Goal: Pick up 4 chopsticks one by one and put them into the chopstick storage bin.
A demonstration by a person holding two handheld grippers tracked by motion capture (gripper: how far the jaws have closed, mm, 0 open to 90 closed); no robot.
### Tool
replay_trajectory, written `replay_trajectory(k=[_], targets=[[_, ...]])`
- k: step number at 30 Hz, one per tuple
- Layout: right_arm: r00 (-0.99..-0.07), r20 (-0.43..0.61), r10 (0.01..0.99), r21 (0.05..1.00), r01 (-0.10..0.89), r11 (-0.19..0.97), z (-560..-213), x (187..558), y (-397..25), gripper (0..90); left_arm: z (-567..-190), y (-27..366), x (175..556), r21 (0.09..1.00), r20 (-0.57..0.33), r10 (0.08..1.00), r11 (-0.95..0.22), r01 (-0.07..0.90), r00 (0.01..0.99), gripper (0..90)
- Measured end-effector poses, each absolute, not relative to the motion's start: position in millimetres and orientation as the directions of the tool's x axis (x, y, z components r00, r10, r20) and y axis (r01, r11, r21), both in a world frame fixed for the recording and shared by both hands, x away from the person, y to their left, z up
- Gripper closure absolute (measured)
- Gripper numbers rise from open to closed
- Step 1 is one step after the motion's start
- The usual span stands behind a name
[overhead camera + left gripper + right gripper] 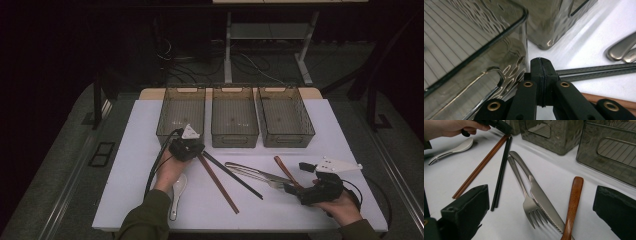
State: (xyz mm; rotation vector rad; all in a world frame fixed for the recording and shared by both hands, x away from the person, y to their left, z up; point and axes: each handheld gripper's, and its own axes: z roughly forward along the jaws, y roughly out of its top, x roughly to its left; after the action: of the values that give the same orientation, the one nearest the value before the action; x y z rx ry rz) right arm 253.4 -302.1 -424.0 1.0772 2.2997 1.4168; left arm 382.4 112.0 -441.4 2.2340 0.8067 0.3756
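My left claw sits pinched shut and empty beside the black and brown wooden chopsticks at eleven o'clock, my right claw gaping wide over the steel fork at four.

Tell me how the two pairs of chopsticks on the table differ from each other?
The brown chopsticks look like reddish wood, while the black chopsticks are dark and look slimmer. In the right gripper view the brown pair lies nearer the white spoon, and the black pair lies nearer the fork. Both pairs lie flat on the white table, their far ends meeting by the left gripper, whose jaws are shut.
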Motion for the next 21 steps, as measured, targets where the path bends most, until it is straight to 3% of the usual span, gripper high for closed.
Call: replay_trajectory(k=[21], targets=[[-0.702, 0.17, 0.692, 0.848, 0.462, 0.26, -423.8, 253.0, -303.2, 0.7, -442.6, 118.2, 382.4, 0.684, 0.037, 0.662, -0.563, 0.464, 0.749, 88.9]])
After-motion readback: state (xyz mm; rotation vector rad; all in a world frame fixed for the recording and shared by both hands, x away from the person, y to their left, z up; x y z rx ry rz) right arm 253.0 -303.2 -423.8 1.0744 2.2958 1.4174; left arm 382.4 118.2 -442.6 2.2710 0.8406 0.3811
